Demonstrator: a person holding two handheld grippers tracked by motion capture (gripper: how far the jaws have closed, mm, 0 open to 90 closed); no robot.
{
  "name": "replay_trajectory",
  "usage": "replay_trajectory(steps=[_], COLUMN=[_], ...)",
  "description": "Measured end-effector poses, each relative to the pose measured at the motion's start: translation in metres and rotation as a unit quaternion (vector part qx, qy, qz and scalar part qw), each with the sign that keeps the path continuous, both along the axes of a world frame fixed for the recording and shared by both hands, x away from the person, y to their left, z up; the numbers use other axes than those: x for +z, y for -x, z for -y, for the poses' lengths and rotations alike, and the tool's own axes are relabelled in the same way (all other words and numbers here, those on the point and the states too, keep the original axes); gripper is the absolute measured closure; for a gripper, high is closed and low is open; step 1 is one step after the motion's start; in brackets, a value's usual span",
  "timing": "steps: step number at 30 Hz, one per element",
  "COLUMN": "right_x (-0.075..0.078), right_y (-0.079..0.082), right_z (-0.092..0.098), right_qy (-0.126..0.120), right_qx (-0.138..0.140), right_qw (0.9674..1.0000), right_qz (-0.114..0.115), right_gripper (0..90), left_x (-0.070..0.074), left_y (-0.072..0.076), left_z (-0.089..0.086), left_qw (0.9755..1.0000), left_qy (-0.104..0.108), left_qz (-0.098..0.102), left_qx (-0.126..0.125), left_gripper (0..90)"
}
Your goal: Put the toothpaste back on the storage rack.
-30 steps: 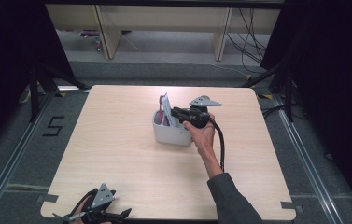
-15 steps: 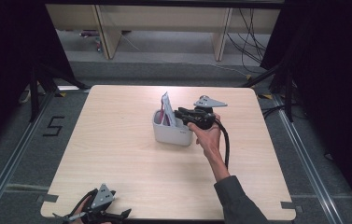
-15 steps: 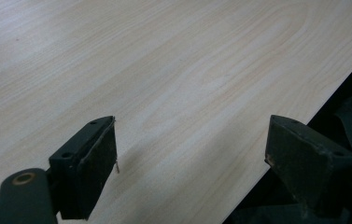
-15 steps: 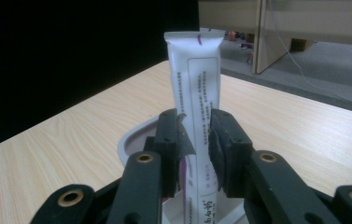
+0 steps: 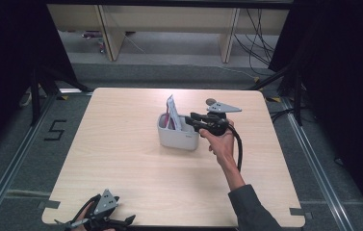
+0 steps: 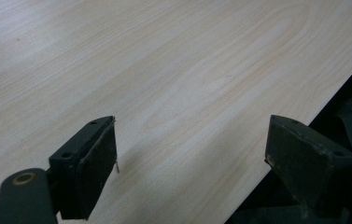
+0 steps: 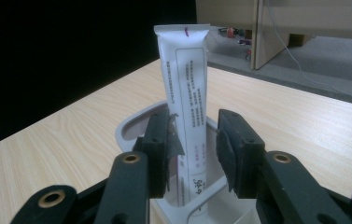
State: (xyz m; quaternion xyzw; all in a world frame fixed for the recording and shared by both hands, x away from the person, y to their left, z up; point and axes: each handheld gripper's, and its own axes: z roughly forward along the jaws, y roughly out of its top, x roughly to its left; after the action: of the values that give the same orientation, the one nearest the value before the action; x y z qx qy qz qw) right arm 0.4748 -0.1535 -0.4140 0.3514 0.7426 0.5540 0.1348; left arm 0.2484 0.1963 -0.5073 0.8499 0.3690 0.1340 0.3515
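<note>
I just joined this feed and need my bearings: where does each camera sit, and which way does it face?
High view: above the near table edge, looking forward and down; forearm, right gripper, left gripper.
Left gripper view: on that gripper, looking low across bare tabletop; its jaws stand wide apart.
Right gripper view: on the right gripper, facing the tube upright in the white bin; jaws just opening, off the tube.
Shared: high and right gripper views both show tube and bin.

A light wood-grain desk [image 5: 136, 183] with rounded corners spans the middle of the high view. A pale grey plastic caddy [image 5: 176, 137] stands on it just above centre, and a black gripper [image 5: 99, 219] rests at its lower left edge.
</note>
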Motion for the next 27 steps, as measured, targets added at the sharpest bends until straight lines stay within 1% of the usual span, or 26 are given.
replay_trajectory(steps=[2, 3, 4, 5, 6, 7, 8, 9, 10, 11, 12, 14, 15, 16, 17, 18, 20, 21, 22, 23, 24, 25, 26, 27], right_x=[0.0, 0.0, 0.001, 0.0, 0.001, 0.001, 0.001, 0.0, 0.001, 0.0, 0.001, 0.001, 0.002, 0.001, 0.002, 0.002, 0.002, 0.002, 0.002, 0.002, 0.002, 0.002, 0.002, 0.002], right_y=[0.001, 0.002, 0.003, 0.003, 0.005, 0.006, 0.006, 0.007, 0.01, 0.008, 0.011, 0.011, 0.015, 0.015, 0.017, 0.017, 0.019, 0.021, 0.021, 0.023, 0.023, 0.024, 0.024, 0.025], right_z=[0.002, 0.003, 0.004, 0.005, 0.007, 0.008, 0.01, 0.011, 0.012, 0.014, 0.015, 0.017, 0.02, 0.022, 0.022, 0.024, 0.027, 0.027, 0.029, 0.029, 0.031, 0.032, 0.033, 0.033], right_qy=[0.002, -0.003, 0.002, -0.002, 0.001, -0.002, -0.002, -0.002, -0.005, 0.0, -0.002, 0.002, -0.004, -0.003, -0.008, -0.003, -0.003, -0.006, -0.005, -0.01, -0.003, -0.006, -0.004, -0.006], right_qx=[0.0, -0.002, 0.0, 0.001, 0.002, -0.003, 0.003, 0.002, -0.004, 0.002, -0.001, -0.003, -0.003, 0.0, -0.008, -0.004, -0.003, -0.009, -0.002, -0.007, -0.004, -0.005, -0.003, -0.003], right_qw=[1.0, 1.0, 1.0, 1.0, 1.0, 1.0, 1.0, 1.0, 1.0, 1.0, 1.0, 1.0, 1.0, 1.0, 0.9999, 1.0, 1.0, 0.9999, 1.0, 0.9999, 1.0, 0.9999, 1.0, 1.0], right_qz=[0.006, 0.005, 0.008, 0.007, 0.001, -0.002, 0.004, 0.004, -0.001, 0.009, -0.005, 0.0, -0.006, 0.001, -0.006, -0.002, 0.0, -0.005, -0.002, -0.009, -0.002, -0.008, 0.004, -0.002], right_gripper=[65.1, 64.8, 64.5, 64.1, 63.6, 63.1, 62.9, 62.6, 61.9, 61.5, 61.3, 61.1, 60.1, 59.5, 58.9, 58.2, 57.1, 56.6, 55.8, 55.1, 54.5, 53.8, 52.4, 51.5], left_x=[0.0, 0.001, 0.0, -0.001, -0.001, -0.001, 0.0, 0.0, 0.0, 0.0, -0.001, 0.0, 0.0, 0.0, 0.0, 0.0, -0.001, -0.001, 0.0, -0.001, -0.001, -0.001, -0.001, -0.001], left_y=[0.0, -0.001, -0.001, -0.001, -0.001, -0.001, -0.001, -0.001, -0.001, -0.001, -0.001, -0.001, -0.001, -0.001, -0.001, -0.001, -0.001, -0.001, -0.001, -0.001, -0.001, -0.001, -0.001, -0.001], left_z=[0.0, 0.0, 0.0, 0.0, 0.0, 0.0, 0.0, 0.0, 0.0, 0.001, 0.001, 0.001, 0.001, 0.001, 0.001, 0.001, 0.001, 0.0, 0.0, 0.0, 0.0, 0.0, 0.0, 0.0], left_qw=[1.0, 1.0, 1.0, 1.0, 1.0, 1.0, 1.0, 1.0, 1.0, 1.0, 1.0, 1.0, 1.0, 1.0, 1.0, 1.0, 1.0, 1.0, 1.0, 1.0, 1.0, 1.0, 1.0, 1.0], left_qy=[0.004, 0.002, 0.002, 0.002, -0.001, 0.002, 0.002, 0.002, 0.002, 0.003, 0.002, -0.001, 0.002, 0.003, 0.002, 0.004, 0.002, 0.001, 0.002, 0.002, 0.002, 0.002, 0.001, 0.002], left_qz=[0.002, 0.001, 0.002, 0.002, 0.002, 0.002, 0.003, 0.003, 0.002, 0.003, 0.002, 0.0, 0.002, 0.002, 0.002, 0.001, 0.002, 0.003, 0.002, 0.002, 0.002, 0.002, 0.002, 0.002], left_qx=[0.0, 0.0, -0.002, -0.004, -0.006, -0.003, -0.002, 0.0, -0.001, -0.003, -0.003, -0.002, -0.002, -0.002, -0.002, -0.001, -0.001, -0.001, -0.001, -0.001, -0.001, -0.001, -0.002, -0.002], left_gripper=[16.0, 16.0, 16.0, 16.0, 16.0, 16.0, 16.0, 16.0, 16.0, 16.0, 16.0, 16.0, 16.0, 16.0, 16.0, 16.0, 16.0, 16.0, 16.0, 16.0, 16.0, 16.0, 16.0, 16.0])
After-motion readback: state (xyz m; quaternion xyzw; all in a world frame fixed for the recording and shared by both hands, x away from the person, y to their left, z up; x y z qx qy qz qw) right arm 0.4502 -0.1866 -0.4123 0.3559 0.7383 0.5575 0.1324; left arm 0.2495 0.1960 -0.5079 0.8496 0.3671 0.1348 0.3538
